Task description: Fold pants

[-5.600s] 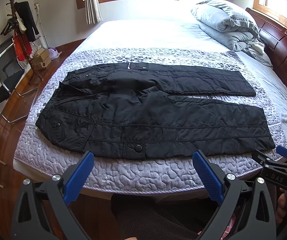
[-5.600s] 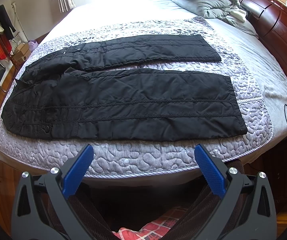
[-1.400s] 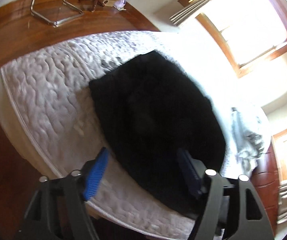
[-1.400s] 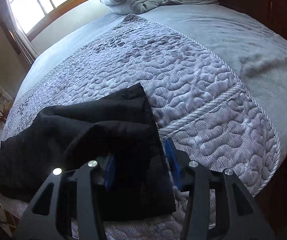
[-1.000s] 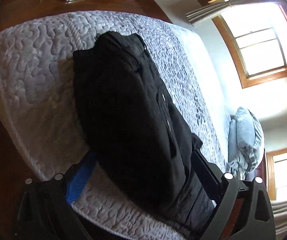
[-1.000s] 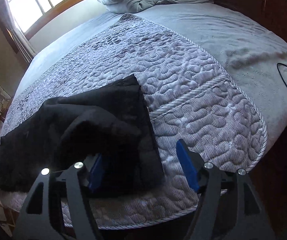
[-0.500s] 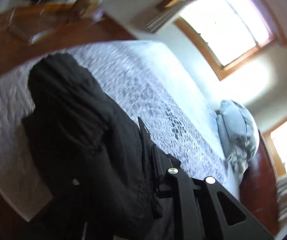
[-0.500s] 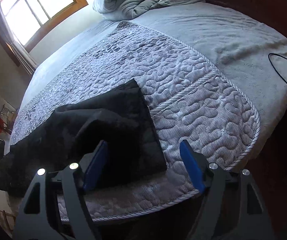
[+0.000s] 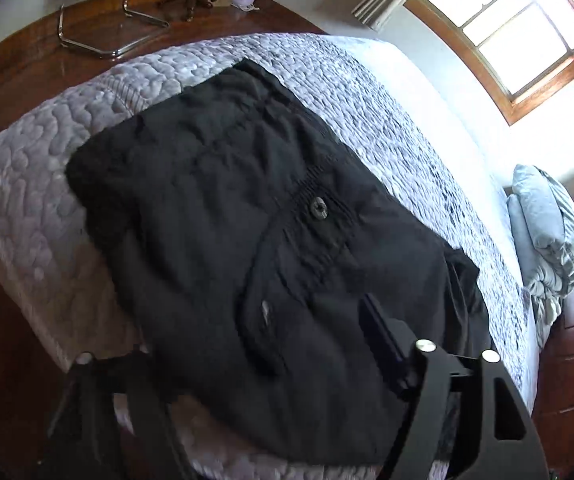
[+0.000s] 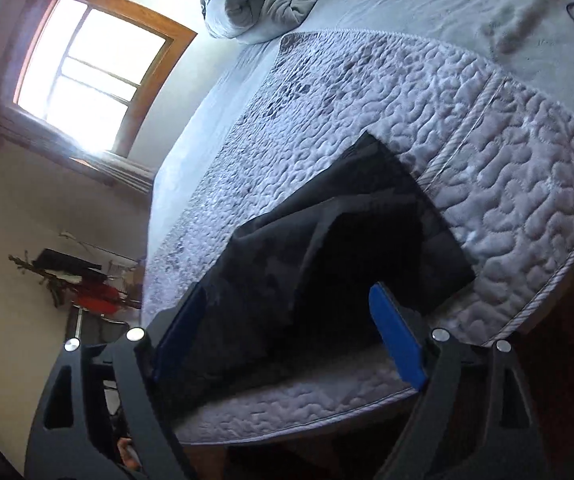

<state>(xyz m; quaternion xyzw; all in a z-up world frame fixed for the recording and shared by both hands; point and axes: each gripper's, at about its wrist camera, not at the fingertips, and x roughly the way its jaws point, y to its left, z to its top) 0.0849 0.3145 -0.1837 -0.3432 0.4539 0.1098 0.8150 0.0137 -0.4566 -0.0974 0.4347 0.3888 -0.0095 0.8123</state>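
1. The bed (image 9: 27, 184) takes up most of the room, its quilted cover running to the near edge; a rolled duvet (image 9: 547, 216) sits far off by the headboard

2. The pants (image 9: 247, 216) lie on the quilt near that edge, black and bulky, one leg seemingly folded over the other, a button (image 9: 319, 209) facing up near the waist

3. The hem end (image 10: 399, 216) looks rumpled, the top layer humped and not square with the one below

4. The right gripper (image 10: 287, 332) hangs over that end, jaws wide, cloth between them but not pinched

5. The left gripper (image 9: 255, 344) is at the waist end; cloth covers one finger, so I cannot tell whether it grips

6. I'd say the step is squaring the leg-on-leg fold: pinch both layers at the hem corner, pull outward to flatten the hump, and match the edges before folding across
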